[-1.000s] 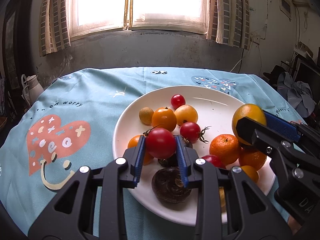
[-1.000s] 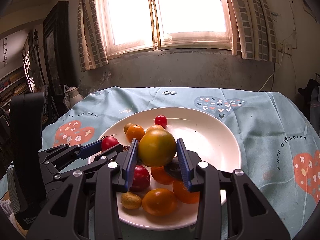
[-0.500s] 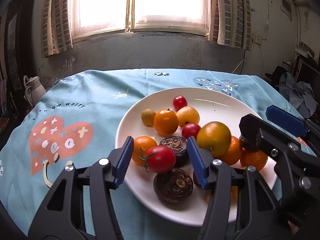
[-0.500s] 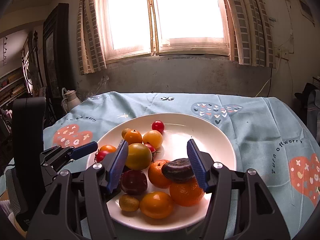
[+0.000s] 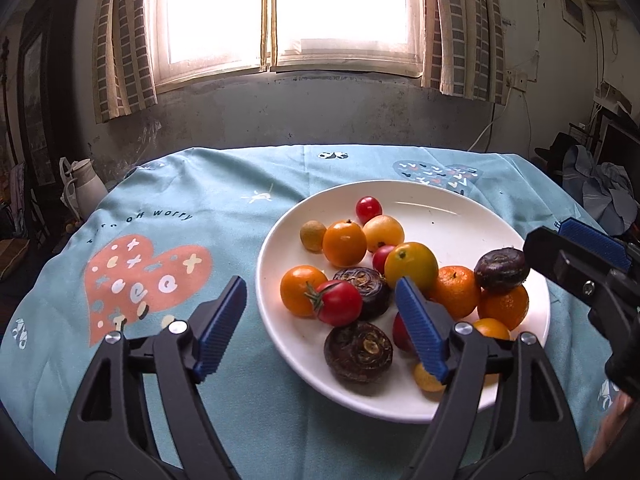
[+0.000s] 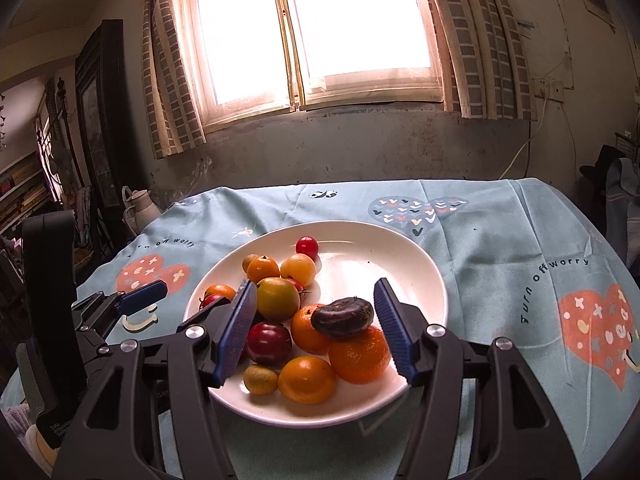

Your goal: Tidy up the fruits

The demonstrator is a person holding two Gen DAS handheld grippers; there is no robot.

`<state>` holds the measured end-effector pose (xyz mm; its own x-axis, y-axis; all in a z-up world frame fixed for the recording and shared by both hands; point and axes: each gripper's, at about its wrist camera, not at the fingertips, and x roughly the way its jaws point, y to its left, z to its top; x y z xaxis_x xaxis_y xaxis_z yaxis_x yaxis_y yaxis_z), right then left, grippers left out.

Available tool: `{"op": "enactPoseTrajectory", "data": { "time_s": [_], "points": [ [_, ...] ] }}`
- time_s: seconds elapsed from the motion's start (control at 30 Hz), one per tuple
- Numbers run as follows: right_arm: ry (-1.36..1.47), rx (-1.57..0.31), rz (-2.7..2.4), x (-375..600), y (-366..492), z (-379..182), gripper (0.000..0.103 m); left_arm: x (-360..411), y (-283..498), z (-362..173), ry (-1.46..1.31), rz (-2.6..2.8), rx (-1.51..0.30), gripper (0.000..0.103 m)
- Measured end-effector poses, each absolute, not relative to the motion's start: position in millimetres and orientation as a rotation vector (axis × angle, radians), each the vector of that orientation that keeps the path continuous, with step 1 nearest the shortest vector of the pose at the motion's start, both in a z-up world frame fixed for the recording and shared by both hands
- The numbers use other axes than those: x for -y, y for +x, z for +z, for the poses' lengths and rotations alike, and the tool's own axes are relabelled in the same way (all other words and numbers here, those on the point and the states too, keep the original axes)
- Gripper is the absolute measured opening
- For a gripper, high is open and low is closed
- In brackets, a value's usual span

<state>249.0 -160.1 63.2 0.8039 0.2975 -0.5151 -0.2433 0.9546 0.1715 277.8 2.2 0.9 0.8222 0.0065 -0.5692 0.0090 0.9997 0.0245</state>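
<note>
A white plate [image 5: 440,204] [image 6: 384,248] on the blue tablecloth holds several oranges, tomatoes and dark purple fruits. My left gripper [image 5: 320,326] hovers at the plate's near left rim, its jaws opening. A red tomato [image 5: 339,303] lies on the plate between them, touched by neither pad. My right gripper [image 6: 316,328] stands open over the plate's near side. Its pads flank a red plum [image 6: 268,343], oranges and a purple fruit [image 6: 342,317] without pressing any. A yellow-green tomato [image 6: 278,299] [image 5: 411,266] rests in the pile.
The tablecloth [image 5: 180,240] covers a round table with bare room to the left and right of the plate. A white jug [image 5: 86,188] stands beyond the far left edge. Wall and window lie behind; clothes [image 5: 600,192] are piled at the right.
Both grippers have opened. The left let go of the red tomato and the right let go of the yellow-green tomato; both fruits now lie on the plate. Both grippers drew back slightly.
</note>
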Motion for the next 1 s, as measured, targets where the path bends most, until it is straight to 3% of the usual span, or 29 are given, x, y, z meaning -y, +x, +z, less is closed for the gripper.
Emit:
{"op": "enactPoseTrajectory", "data": {
  "time_s": [0.43, 0.53, 0.7, 1.0],
  "points": [
    [0.24, -0.636, 0.223, 197.6, 171.1, 62.5, 0.065, -1.8, 181.9, 20.0, 0.045, 0.012, -0.585, 0.095],
    [0.249, -0.624, 0.197, 203.2, 151.4, 61.0, 0.071, 1.9, 161.3, 23.7, 0.03, 0.012, -0.57, 0.101],
    [0.24, -0.59, 0.145, 213.0, 121.0, 57.6, 0.082, 5.6, 137.2, 24.9, -0.005, -0.006, -0.58, 0.101],
    [0.207, -0.561, 0.147, 209.4, 89.2, 61.8, 0.09, 16.1, 114.5, 19.7, 0.007, -0.058, -0.609, 0.101]
  ]
}}
